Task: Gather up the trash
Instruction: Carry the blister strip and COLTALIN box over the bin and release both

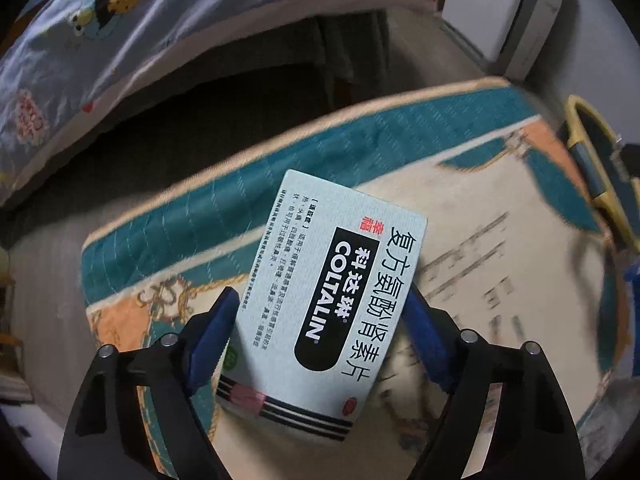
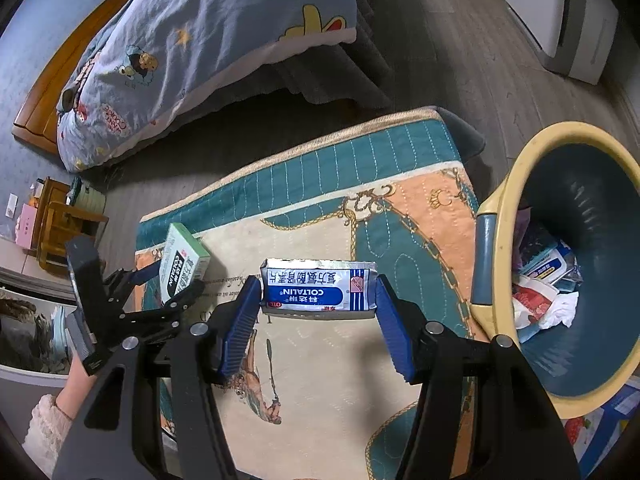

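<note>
My left gripper (image 1: 320, 312) is shut on a pale green Coltalin medicine box (image 1: 324, 292) and holds it above the patterned mat (image 1: 500, 272). The same box (image 2: 182, 262) and left gripper (image 2: 168, 284) show at the left of the right wrist view. My right gripper (image 2: 318, 300) is shut on a blue and white Coltalin blister pack (image 2: 318, 290), held flat above the mat (image 2: 320, 360). A yellow-rimmed blue trash bin (image 2: 504, 208) stands at the right, holding paper and wrappers (image 2: 544, 288). Its rim also shows in the left wrist view (image 1: 592, 128).
A bed with a blue cartoon quilt (image 2: 200, 40) overhangs the wooden floor (image 2: 448, 40) behind the mat. A white appliance (image 2: 560, 12) stands at the far right. A small wooden stool (image 2: 64, 224) with items sits at the left.
</note>
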Action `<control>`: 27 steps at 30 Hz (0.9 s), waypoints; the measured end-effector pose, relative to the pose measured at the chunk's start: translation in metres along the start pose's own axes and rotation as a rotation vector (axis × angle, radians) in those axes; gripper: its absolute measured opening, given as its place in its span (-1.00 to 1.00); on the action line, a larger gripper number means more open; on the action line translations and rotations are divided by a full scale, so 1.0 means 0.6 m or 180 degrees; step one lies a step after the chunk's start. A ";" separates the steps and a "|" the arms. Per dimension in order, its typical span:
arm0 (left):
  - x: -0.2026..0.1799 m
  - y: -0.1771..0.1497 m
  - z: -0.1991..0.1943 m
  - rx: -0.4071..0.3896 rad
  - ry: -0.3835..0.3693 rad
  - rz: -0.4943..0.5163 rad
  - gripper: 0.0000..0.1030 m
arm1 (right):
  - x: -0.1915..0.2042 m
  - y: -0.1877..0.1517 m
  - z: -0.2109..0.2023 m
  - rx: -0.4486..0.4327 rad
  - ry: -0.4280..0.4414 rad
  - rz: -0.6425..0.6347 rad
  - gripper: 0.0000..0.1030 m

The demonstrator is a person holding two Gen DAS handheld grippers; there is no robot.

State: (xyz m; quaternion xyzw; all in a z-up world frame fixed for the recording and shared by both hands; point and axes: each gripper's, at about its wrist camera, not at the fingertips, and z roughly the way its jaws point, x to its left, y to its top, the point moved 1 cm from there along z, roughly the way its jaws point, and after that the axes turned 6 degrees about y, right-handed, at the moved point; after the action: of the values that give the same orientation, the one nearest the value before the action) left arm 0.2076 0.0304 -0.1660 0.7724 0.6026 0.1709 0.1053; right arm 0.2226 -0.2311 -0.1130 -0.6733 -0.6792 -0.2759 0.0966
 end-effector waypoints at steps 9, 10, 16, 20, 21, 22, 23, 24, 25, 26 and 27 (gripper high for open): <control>-0.067 0.050 -0.060 -0.0338 -0.0081 0.0110 0.56 | -0.024 0.005 -0.044 -0.0180 -0.0068 0.0021 0.12; -0.077 0.054 -0.067 -0.0366 -0.0092 0.0136 0.56 | -0.030 0.006 -0.051 -0.0211 -0.0083 0.0029 0.12; -0.160 0.088 -0.108 -0.0526 -0.0261 0.0328 0.56 | -0.098 0.014 -0.122 -0.0489 -0.0247 0.0201 0.12; -0.234 0.100 -0.133 -0.0656 -0.0399 0.0531 0.56 | -0.160 0.011 -0.170 -0.0641 -0.0481 0.0342 0.12; -0.257 0.103 -0.140 -0.0682 -0.0450 0.0579 0.56 | -0.179 0.009 -0.181 -0.0666 -0.0538 0.0393 0.12; -0.282 0.105 -0.146 -0.0709 -0.0501 0.0640 0.56 | -0.198 0.006 -0.190 -0.0687 -0.0585 0.0451 0.12; -0.298 0.105 -0.150 -0.0721 -0.0526 0.0683 0.57 | -0.214 0.004 -0.196 -0.0698 -0.0614 0.0503 0.12; -0.329 0.106 -0.156 -0.0740 -0.0557 0.0772 0.57 | -0.234 0.001 -0.204 -0.0711 -0.0639 0.0580 0.12; -0.351 0.106 -0.160 -0.0754 -0.0578 0.0837 0.57 | -0.245 -0.002 -0.207 -0.0720 -0.0648 0.0625 0.12; -0.373 0.107 -0.163 -0.0765 -0.0606 0.0897 0.57 | -0.265 -0.005 -0.212 -0.0737 -0.0656 0.0714 0.12; -0.400 0.108 -0.166 -0.0784 -0.0644 0.0958 0.57 | -0.282 -0.008 -0.217 -0.0753 -0.0659 0.0794 0.12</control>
State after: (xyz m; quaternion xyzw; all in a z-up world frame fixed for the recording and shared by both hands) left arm 0.1751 -0.2224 -0.0831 0.8481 0.4415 0.1786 0.2321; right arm 0.1993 -0.4424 -0.0914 -0.7836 -0.5597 -0.2689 -0.0201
